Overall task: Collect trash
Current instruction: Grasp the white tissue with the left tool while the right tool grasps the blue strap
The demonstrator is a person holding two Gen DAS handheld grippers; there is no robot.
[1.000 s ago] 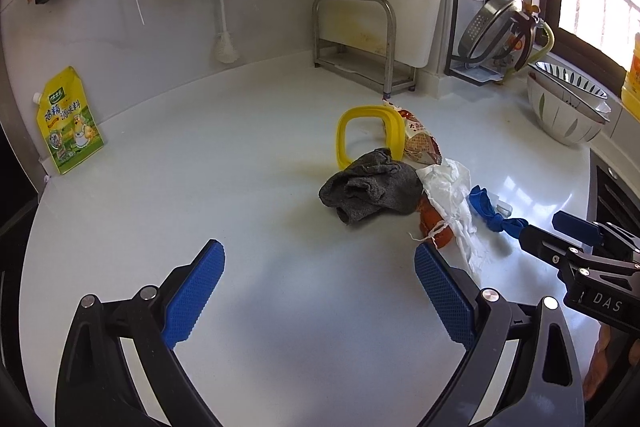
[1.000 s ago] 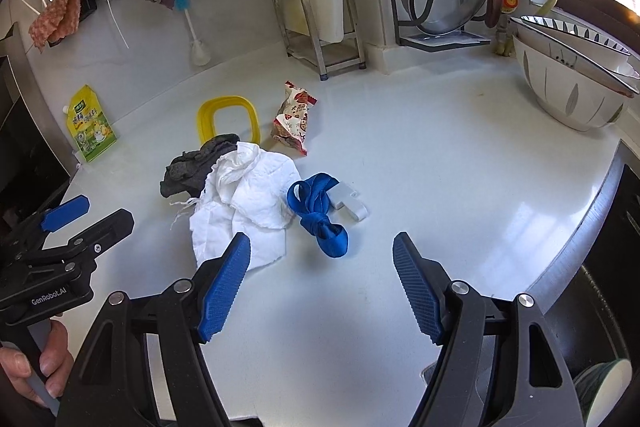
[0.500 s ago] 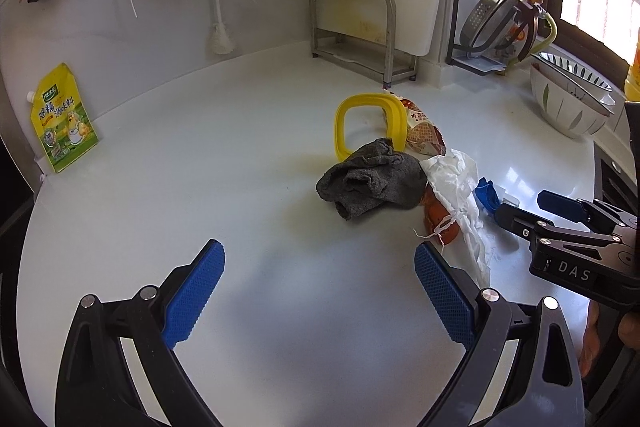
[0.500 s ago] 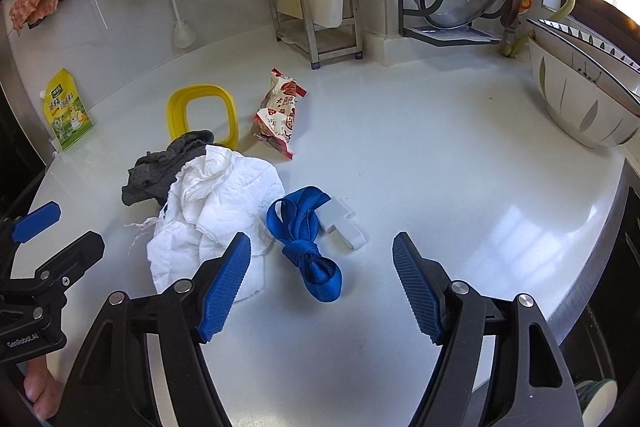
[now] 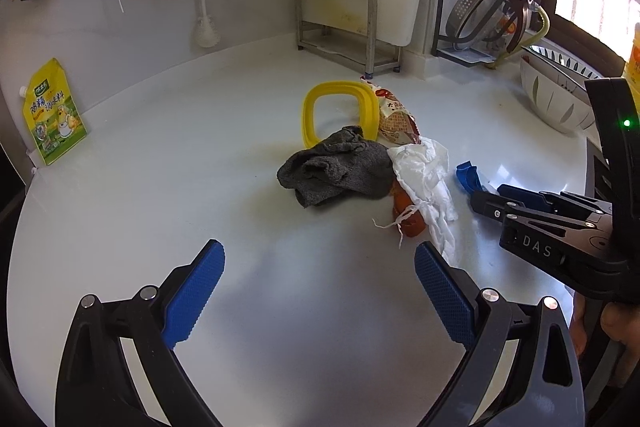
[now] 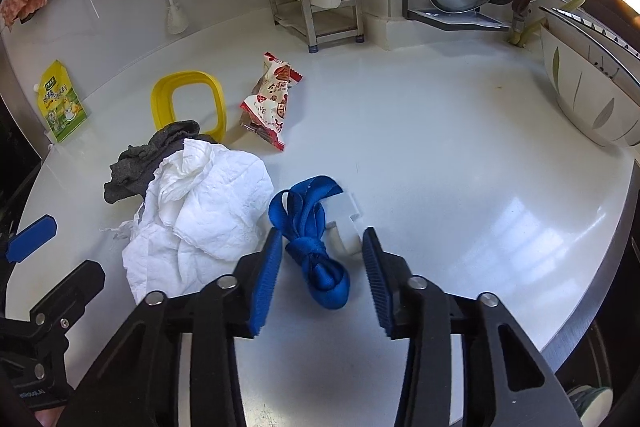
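Straddling the knotted blue ribbon (image 6: 310, 235), right gripper (image 6: 320, 277) sat with fingers parted, not touching it; white plastic piece (image 6: 346, 223) just inside the right finger, crumpled white tissue (image 6: 204, 211) against the left finger's outer side. Left gripper (image 5: 320, 291) was spread wide, holding nothing; grey rag (image 5: 336, 171) lay well ahead, yellow ring (image 5: 340, 107) and snack wrapper (image 5: 396, 115) beyond.

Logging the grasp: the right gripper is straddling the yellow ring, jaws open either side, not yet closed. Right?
Not the yellow ring. The right wrist view shows the right gripper straddling the blue strap, jaws open either side, not yet closed.
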